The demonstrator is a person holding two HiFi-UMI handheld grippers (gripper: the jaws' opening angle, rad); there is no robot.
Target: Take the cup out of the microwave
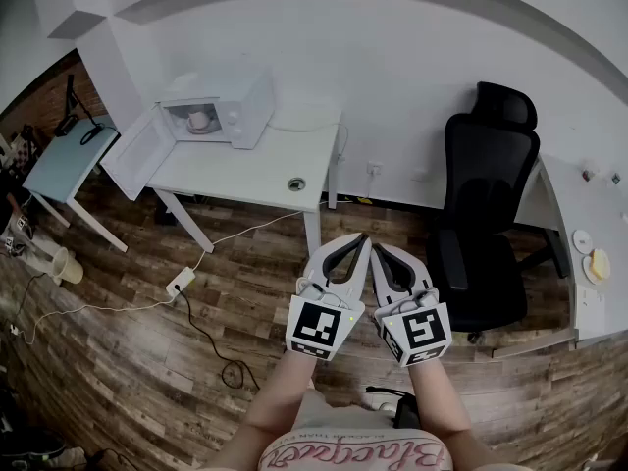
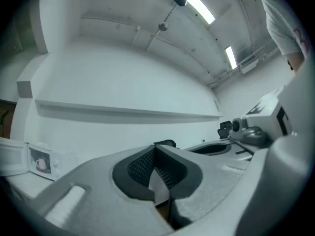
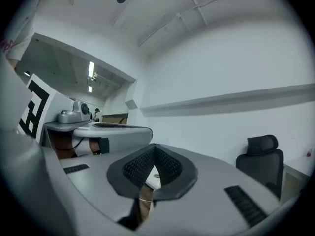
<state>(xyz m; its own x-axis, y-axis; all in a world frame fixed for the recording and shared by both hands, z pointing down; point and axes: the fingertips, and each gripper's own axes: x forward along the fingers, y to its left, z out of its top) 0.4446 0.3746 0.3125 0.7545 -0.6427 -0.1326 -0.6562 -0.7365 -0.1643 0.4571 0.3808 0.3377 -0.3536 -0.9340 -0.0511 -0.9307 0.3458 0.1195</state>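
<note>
white table, microwave standing on it

Quick rundown of our kit. The left gripper and right gripper are twins: pale grey-white plastic shells tapering to a point, each with a dark teardrop-shaped opening along the top. Up close, the pads are black and finely ribbed. Each gripper carries a cube with black-and-white square markers at the back, and the left one shows a tiny green light. We're wearing a light top with pink script lettering.
</note>
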